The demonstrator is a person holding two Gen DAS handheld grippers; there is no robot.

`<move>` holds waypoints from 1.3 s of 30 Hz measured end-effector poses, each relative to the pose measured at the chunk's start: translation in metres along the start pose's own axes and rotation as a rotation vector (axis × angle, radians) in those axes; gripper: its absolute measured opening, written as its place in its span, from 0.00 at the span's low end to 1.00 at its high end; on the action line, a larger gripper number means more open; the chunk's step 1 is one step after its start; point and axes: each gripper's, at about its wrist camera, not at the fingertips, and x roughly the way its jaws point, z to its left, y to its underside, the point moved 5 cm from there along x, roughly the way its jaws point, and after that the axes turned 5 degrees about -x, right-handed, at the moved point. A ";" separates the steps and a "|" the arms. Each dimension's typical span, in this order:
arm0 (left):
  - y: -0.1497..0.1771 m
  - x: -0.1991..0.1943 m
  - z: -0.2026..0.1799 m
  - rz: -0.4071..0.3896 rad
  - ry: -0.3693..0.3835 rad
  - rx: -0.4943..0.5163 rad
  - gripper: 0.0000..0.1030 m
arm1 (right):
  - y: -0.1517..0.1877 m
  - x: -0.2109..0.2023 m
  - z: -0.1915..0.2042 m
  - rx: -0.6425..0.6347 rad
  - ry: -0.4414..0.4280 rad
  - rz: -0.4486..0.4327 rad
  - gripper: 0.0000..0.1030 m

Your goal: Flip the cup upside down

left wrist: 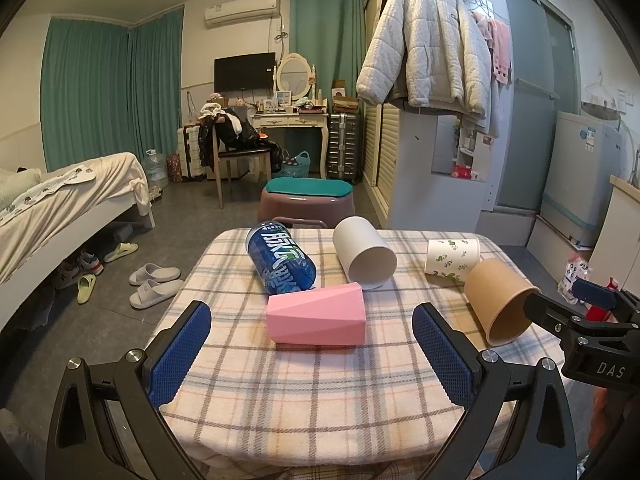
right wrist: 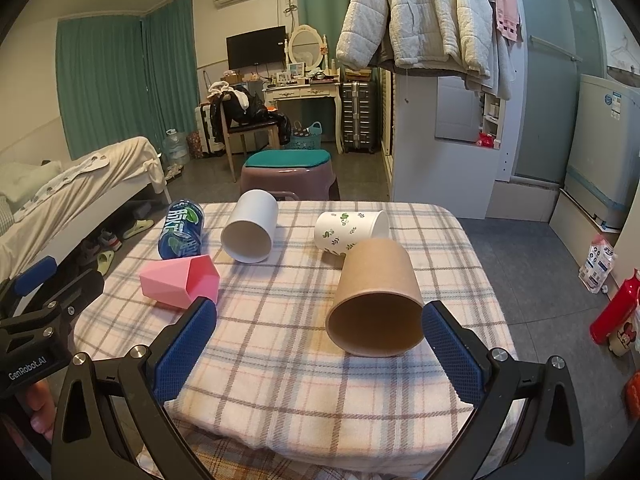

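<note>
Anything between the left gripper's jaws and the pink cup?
Nothing: in the left wrist view only bare plaid tablecloth lies between the open left gripper and the pink cup, which lies on its side.

Small table covered with a pink, grey and cream plaid cloth point(left wrist: 280, 392). Lying on their sides directly on the cloth: a faceted pink plastic cup point(left wrist: 317, 315), a blue drink can with green markings point(left wrist: 280, 258), a plain white cylindrical cup point(left wrist: 365, 253), a white paper cup with a green leaf print point(left wrist: 452, 259), and a brown kraft paper cup point(left wrist: 498, 300).
</note>
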 end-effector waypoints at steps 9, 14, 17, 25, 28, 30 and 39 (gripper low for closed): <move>0.000 0.000 0.000 0.000 0.002 -0.002 1.00 | -0.001 -0.001 0.000 0.002 0.000 0.001 1.00; 0.000 0.000 0.000 -0.001 0.002 -0.001 1.00 | -0.001 -0.001 0.000 0.002 0.000 0.001 1.00; 0.000 0.000 0.000 0.000 0.002 -0.001 1.00 | -0.001 -0.002 0.001 0.000 0.000 0.000 1.00; 0.000 -0.001 0.000 0.000 0.003 -0.002 1.00 | -0.001 -0.001 0.001 0.001 0.001 0.001 1.00; 0.000 0.000 0.000 -0.001 0.003 -0.003 1.00 | -0.001 -0.002 0.001 0.002 0.002 0.001 1.00; 0.000 0.000 0.000 0.000 0.003 -0.003 1.00 | -0.001 -0.001 0.001 0.000 0.001 0.001 1.00; 0.001 0.001 -0.001 0.000 0.003 -0.003 1.00 | 0.000 -0.002 0.002 0.000 0.002 0.002 1.00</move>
